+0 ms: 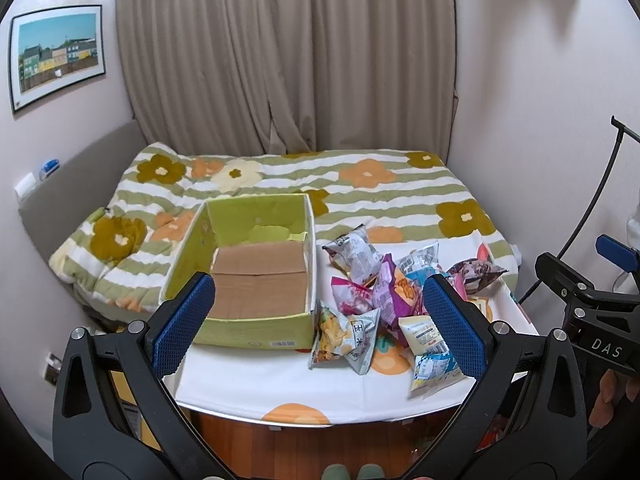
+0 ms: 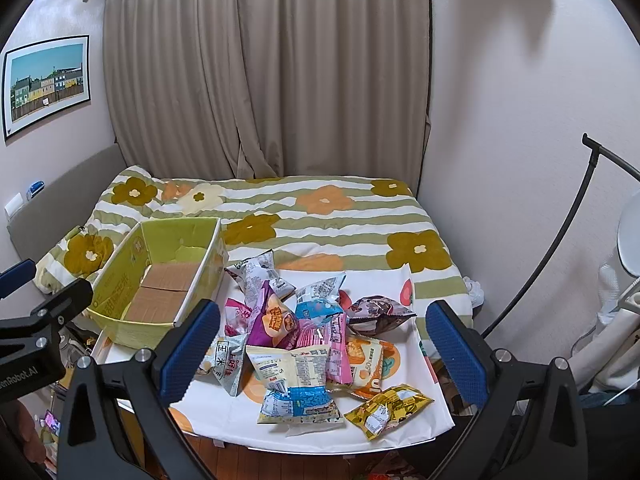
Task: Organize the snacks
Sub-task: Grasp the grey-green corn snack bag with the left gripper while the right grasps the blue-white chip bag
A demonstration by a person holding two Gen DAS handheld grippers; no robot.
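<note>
A pile of several snack packets [image 1: 384, 296] lies on a small table with a white and orange cloth [image 1: 280, 384]. A green cardboard box [image 1: 248, 272] stands empty to the left of the pile. My left gripper [image 1: 316, 324] is open and empty, held above the table's near edge. In the right wrist view the pile [image 2: 312, 332] lies straight ahead, the box [image 2: 160, 276] to its left. My right gripper [image 2: 324, 352] is open and empty, above the near packets. A yellow packet [image 2: 388, 408] lies nearest the front.
A bed with a striped flowered quilt [image 1: 360, 196] lies behind the table, curtains [image 1: 280, 60] beyond it. A black stand pole [image 2: 576, 216] rises at the right. The other gripper shows at the right edge of the left wrist view [image 1: 592, 304]. Wooden floor [image 1: 300, 452] lies below the table.
</note>
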